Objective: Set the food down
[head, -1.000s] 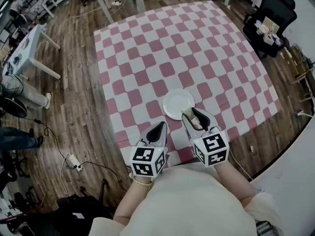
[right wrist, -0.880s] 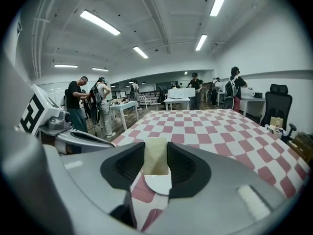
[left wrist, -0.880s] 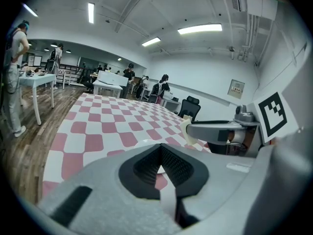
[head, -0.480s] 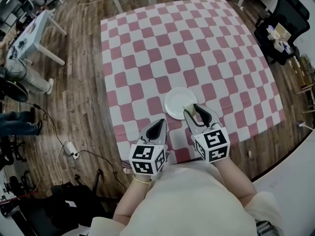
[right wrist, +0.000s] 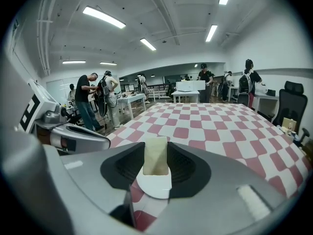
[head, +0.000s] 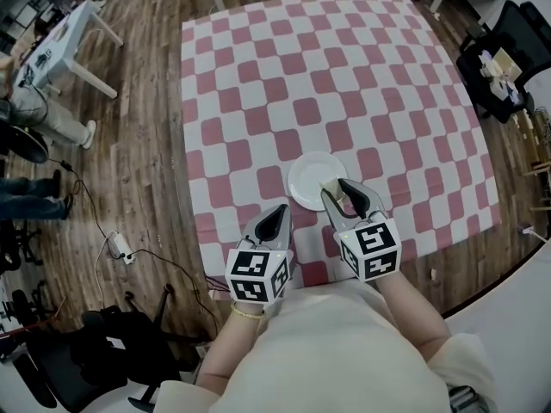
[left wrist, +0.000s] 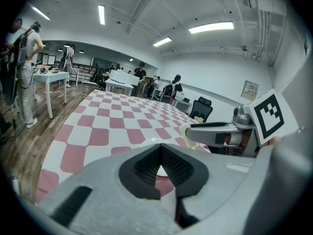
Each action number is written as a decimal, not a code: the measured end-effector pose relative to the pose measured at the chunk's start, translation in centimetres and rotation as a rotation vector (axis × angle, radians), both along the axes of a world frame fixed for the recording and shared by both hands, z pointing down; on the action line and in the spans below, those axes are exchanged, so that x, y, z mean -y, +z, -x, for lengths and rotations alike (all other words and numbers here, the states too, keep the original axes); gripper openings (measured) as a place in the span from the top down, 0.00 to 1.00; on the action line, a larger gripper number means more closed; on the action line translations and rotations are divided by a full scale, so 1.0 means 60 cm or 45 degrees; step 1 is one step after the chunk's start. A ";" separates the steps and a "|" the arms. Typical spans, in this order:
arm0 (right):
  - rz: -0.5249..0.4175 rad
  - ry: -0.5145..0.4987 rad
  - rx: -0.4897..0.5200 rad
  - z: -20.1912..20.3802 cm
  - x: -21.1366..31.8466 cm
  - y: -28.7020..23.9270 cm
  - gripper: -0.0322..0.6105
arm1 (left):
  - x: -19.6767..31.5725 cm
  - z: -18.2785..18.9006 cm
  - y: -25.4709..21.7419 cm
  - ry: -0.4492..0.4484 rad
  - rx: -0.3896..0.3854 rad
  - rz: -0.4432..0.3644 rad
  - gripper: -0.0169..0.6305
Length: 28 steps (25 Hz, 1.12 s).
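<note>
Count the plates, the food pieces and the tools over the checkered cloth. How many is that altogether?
plate: 1
piece of food: 1, gripped in the right tool
tools: 2, the right tool and the left tool, which is shut and empty
Total: 4

An open-plan office (white desk (head: pixel 52 48), swivel chair (right wrist: pixel 293 94), strip lights (right wrist: pixel 102 17)).

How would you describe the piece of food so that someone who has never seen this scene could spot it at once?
Start at the large red-and-white checkered cloth and find the small white plate near its closer edge. Just over the plate's rim, the right gripper holds a pale, cream-coloured rectangular slab of food, the only item between any jaws.
</note>
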State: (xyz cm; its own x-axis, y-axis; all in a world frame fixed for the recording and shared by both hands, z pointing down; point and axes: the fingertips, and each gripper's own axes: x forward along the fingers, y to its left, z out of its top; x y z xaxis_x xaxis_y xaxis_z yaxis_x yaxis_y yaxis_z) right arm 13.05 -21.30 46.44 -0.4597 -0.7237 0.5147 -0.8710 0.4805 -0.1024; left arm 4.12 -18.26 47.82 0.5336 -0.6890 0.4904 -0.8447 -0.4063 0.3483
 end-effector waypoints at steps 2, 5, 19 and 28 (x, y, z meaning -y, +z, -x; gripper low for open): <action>0.006 -0.013 -0.002 0.001 0.007 0.006 0.72 | 0.003 0.000 0.004 -0.007 0.004 0.004 0.97; 0.020 -0.033 -0.003 0.004 0.014 0.014 0.72 | 0.005 -0.001 0.010 -0.023 0.007 0.016 0.97; 0.092 -0.094 -0.043 0.014 0.036 0.064 0.72 | 0.017 -0.007 0.036 -0.069 0.017 0.046 0.97; 0.139 -0.108 -0.076 0.011 0.052 0.095 0.72 | 0.021 -0.013 0.056 -0.088 0.021 0.082 0.97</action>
State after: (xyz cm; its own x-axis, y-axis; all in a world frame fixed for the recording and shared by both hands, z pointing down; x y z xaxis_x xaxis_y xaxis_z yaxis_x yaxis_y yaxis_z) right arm 12.41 -24.40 52.15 -0.4831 -0.6217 0.6165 -0.8339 0.5414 -0.1075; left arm 4.88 -19.53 51.16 0.4776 -0.6903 0.5435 -0.8757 -0.3243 0.3576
